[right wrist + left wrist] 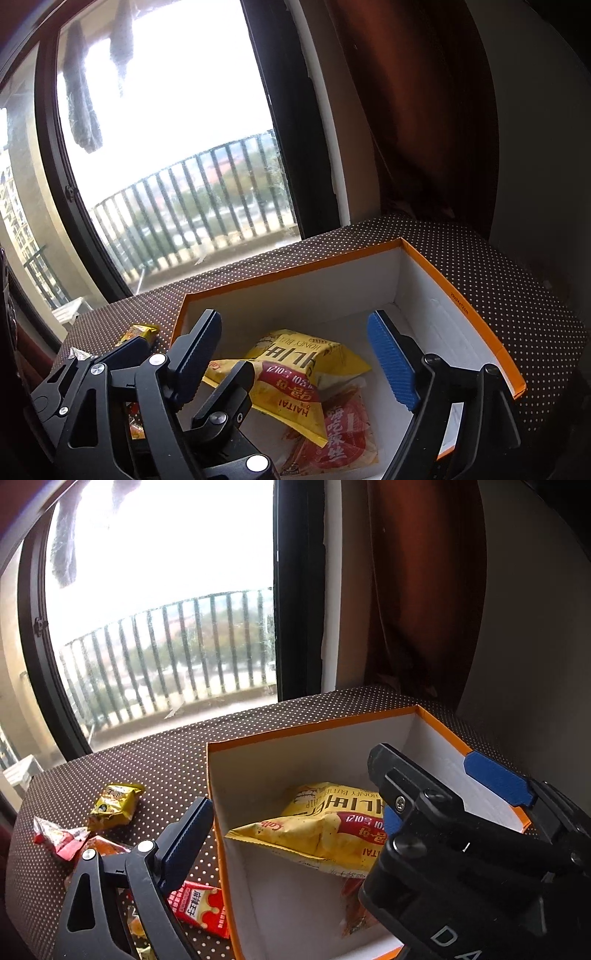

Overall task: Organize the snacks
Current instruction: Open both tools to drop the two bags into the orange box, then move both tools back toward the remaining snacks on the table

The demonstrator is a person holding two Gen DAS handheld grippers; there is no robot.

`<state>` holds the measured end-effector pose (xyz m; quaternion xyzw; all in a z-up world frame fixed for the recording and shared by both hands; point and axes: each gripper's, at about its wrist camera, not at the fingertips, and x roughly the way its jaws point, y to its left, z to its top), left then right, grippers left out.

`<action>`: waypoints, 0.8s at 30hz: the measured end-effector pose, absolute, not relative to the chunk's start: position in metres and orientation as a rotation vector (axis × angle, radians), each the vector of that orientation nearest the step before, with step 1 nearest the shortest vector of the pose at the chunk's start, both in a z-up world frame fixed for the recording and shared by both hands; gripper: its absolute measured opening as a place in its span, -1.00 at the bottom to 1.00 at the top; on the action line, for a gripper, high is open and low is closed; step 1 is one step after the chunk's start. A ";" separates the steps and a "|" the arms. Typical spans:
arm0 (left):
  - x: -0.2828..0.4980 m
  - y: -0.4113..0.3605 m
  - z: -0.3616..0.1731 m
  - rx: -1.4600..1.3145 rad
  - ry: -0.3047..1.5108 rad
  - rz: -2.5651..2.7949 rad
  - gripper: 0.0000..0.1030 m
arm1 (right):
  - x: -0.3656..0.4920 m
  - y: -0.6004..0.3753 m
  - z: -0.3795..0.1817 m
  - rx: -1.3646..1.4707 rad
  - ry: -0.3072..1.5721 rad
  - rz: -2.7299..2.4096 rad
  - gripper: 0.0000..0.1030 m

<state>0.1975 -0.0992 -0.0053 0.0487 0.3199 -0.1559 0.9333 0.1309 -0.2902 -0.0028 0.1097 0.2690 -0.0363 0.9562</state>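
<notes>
Right wrist view, nearest first: my right gripper (295,354) stands wide open over the box with nothing between its blue ribbed pads; the yellow chip bag lies below the gap, not touched. My left gripper (299,805) is just as wide and holds nothing; in its own view one finger hangs outside the box's left wall and the other is lost behind the right gripper's black body, which crosses in front.

Below them sits the orange-rimmed white cardboard box (424,291), open-topped, on the brown dotted bench (517,266). Inside, the yellow foil honey-butter chip bag (295,373) leans toward the near-left part of the floor, lying partly over a flat red spicy-strip packet (340,432). So I judge two snacks are already packed.

Further left, outside the box on the bench's left end, several small packets are not yet in: a red-and-white packet with yellow print (201,908) just beside the box's left wall, an orange wrapper (105,847), a crumpled red-and-white wrapper (59,836), and farthest, a small yellow foil packet (114,805). At least those four remain, so the job looks under halfway.

Beyond the bench are the window (166,147) and brown curtain (424,129).
</notes>
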 end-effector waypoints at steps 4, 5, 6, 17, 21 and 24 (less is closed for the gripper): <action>0.184 -0.091 0.001 0.091 0.639 -0.315 0.83 | 0.123 -0.281 0.002 0.210 0.540 -0.065 0.66; 0.182 -0.088 0.002 0.089 0.635 -0.315 0.83 | 0.121 -0.278 0.003 0.206 0.537 -0.062 0.67; 0.179 -0.085 0.004 0.085 0.629 -0.313 0.83 | 0.119 -0.275 0.004 0.202 0.534 -0.060 0.69; 0.141 -0.055 0.017 0.056 0.577 -0.272 0.83 | 0.091 -0.244 0.015 0.159 0.498 -0.027 0.78; 0.126 -0.040 0.022 0.052 0.547 -0.248 0.83 | 0.081 -0.227 0.019 0.137 0.479 -0.007 0.84; 0.118 -0.029 0.024 0.050 0.536 -0.224 0.83 | 0.076 -0.216 0.020 0.133 0.471 0.010 0.87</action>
